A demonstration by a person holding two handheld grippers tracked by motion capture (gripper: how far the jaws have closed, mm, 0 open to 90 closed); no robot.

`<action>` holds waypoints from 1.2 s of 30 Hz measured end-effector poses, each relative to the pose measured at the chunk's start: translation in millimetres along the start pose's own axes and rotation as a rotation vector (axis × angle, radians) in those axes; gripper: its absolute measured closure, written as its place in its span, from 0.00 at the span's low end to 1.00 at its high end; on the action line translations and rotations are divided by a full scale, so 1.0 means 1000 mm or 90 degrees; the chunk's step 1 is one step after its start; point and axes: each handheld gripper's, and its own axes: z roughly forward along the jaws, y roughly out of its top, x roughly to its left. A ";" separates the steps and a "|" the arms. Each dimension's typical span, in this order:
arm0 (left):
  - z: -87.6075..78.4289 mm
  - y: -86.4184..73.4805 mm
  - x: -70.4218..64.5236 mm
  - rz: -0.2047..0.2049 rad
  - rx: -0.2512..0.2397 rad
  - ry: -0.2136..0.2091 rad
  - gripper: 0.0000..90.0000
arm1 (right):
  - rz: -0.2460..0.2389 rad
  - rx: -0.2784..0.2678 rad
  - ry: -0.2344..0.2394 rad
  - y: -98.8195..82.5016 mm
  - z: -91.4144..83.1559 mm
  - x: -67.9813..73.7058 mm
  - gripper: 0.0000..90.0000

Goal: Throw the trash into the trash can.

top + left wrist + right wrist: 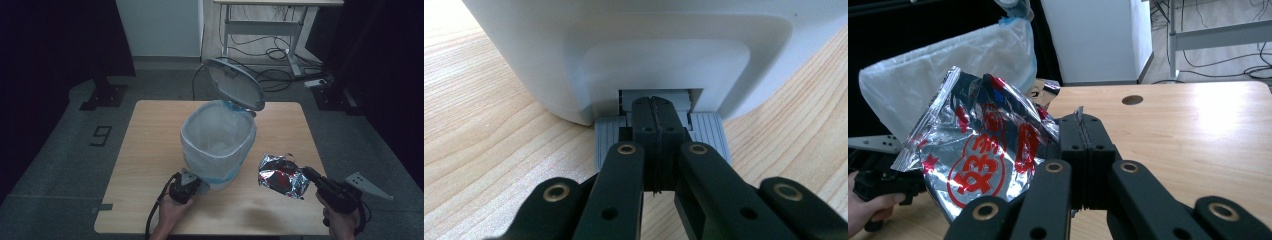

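I have the left gripper [655, 107] with its jaws pressed together, bearing down on the grey pedal [711, 131] at the foot of the white bin [218, 145], and the lid [234, 83] stands open over the bag-lined mouth. My right gripper [1081, 126] is clamped on an edge of the crumpled foil wrapper [281, 176], which hangs above the table [150, 150] just right of the bin.

What worries me: if my left hand eases off the pedal, the lid may drop as I bring the wrapper over. The grip is only on a thin corner, so I judge the foil could slip out or tear. The wrapper is light and springy; it may catch the bag's rim [938, 47] and fall outside.

I cannot see inside the bin, nor how much foil sits between the right jaws. The room around is dark, and the person's arms are cut off at the bottom edge
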 end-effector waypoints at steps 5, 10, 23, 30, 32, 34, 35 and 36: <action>0.000 0.000 0.000 -0.001 0.000 -0.002 1.00 | 0.001 -0.009 0.004 0.005 0.001 0.001 0.99; 0.000 0.000 0.000 0.000 0.000 -0.002 1.00 | 0.000 -0.015 0.008 0.009 0.003 0.004 0.99; 0.000 0.000 0.000 -0.001 -0.001 -0.003 1.00 | 0.002 -0.035 0.024 0.024 0.005 0.012 0.99; 0.000 0.000 0.000 -0.002 -0.001 -0.003 1.00 | -0.002 -0.042 0.026 0.033 0.006 0.014 0.99; 0.000 0.000 0.001 -0.003 -0.001 -0.003 1.00 | -0.001 -0.046 0.027 0.036 0.006 0.015 0.99; 0.000 0.000 0.001 -0.003 -0.002 -0.004 1.00 | -0.004 -0.047 0.027 0.038 0.006 0.016 0.99; 0.000 -0.001 0.001 -0.003 -0.002 -0.003 1.00 | -0.003 -0.052 0.028 0.040 0.007 0.017 0.99; 0.000 0.000 0.001 -0.003 -0.001 -0.004 1.00 | -0.004 -0.053 0.029 0.041 0.007 0.017 0.99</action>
